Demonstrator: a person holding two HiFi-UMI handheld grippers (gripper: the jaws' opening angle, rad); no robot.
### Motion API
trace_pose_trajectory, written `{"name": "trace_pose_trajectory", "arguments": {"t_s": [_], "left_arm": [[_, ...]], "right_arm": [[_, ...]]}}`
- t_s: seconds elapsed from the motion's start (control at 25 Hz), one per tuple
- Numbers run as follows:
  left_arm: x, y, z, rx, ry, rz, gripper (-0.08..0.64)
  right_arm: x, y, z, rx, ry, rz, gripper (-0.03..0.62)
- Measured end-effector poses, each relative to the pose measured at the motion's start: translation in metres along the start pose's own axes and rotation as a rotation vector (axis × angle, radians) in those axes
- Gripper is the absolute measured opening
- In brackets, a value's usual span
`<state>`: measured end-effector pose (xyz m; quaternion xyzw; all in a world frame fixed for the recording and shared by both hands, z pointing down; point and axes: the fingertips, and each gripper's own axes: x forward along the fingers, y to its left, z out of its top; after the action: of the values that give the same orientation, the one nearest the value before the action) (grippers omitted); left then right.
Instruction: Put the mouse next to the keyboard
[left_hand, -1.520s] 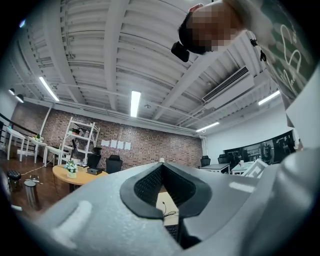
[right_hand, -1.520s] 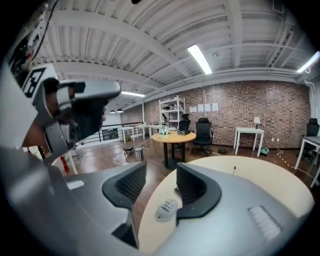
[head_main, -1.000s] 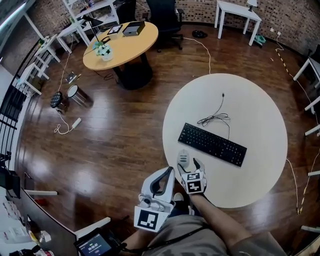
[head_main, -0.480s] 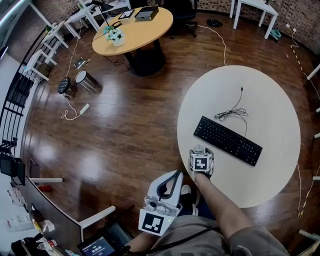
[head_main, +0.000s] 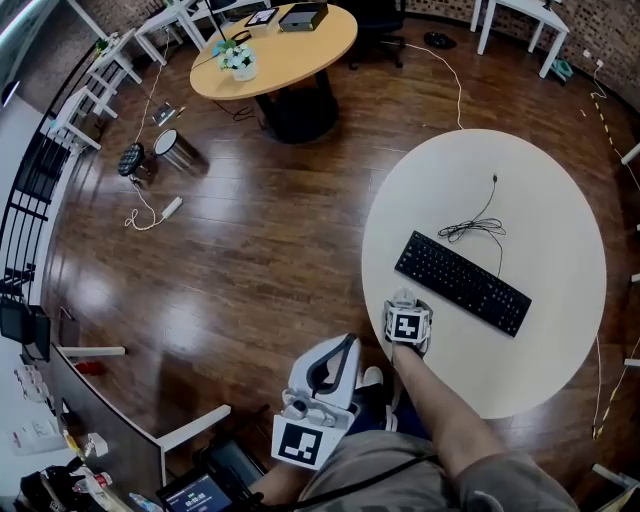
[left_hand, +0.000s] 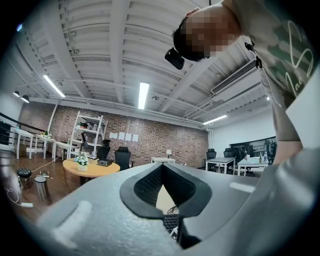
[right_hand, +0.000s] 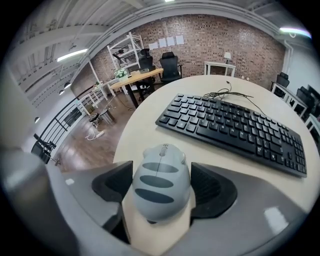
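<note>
White round table (head_main: 540, 170) carries the black keyboard (head_main: 462, 283), and the grey mouse (right_hand: 161, 187) rests on the table near the keyboard's left end. Placement looks done; only release and withdrawal are left. The right gripper (head_main: 404, 305) reaches in low on an outstretched forearm, its fingers opening around the mouse. The left gripper (head_main: 338, 348) hangs off the table, fingers together and empty.

Head camera, looking steeply down. A round white worktop (head_main: 560, 200) stands on the dark wooden floor (head_main: 250, 260). The black keyboard (head_main: 463, 283) lies aslant on it, with its cable (head_main: 478, 226) coiled behind. My right gripper (head_main: 403, 302) is at the worktop's near edge, just beside the keyboard's left end. Its fingers are opening around the mouse (head_main: 402, 297), which its marker cube (head_main: 406, 326) mostly hides. My left gripper (head_main: 338, 348) hangs over the floor, fingers together. Beyond stands an orange round table (head_main: 290, 45).
</note>
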<state>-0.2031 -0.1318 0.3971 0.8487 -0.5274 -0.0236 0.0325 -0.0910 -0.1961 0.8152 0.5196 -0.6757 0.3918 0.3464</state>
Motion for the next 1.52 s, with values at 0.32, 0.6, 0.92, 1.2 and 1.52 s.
{"name": "trace_pose_trajectory", "arguments": {"t_s": [0.32, 0.6, 0.92, 1.2, 1.52], "left_arm": [[0.002, -0.004, -0.004, 0.004, 0.019, -0.006, 0.004], [0.010, -0.010, -0.004, 0.005, 0.018, -0.015, 0.004], [0.015, -0.026, -0.001, 0.007, 0.012, -0.043, 0.004], [0.018, -0.041, 0.000, 0.009, 0.012, -0.068, 0.005], [0.021, -0.057, 0.001, 0.009, 0.011, -0.100, 0.005]], "right_arm": [[-0.002, 0.002, 0.001, -0.079, -0.009, 0.026, 0.356], [-0.013, 0.001, 0.002, -0.134, -0.036, 0.043, 0.353], [-0.028, -0.009, -0.005, -0.170, -0.057, 0.046, 0.353], [-0.041, -0.017, -0.015, -0.172, -0.072, 0.053, 0.351], [-0.051, -0.033, -0.023, -0.158, -0.078, 0.044, 0.351]]}}
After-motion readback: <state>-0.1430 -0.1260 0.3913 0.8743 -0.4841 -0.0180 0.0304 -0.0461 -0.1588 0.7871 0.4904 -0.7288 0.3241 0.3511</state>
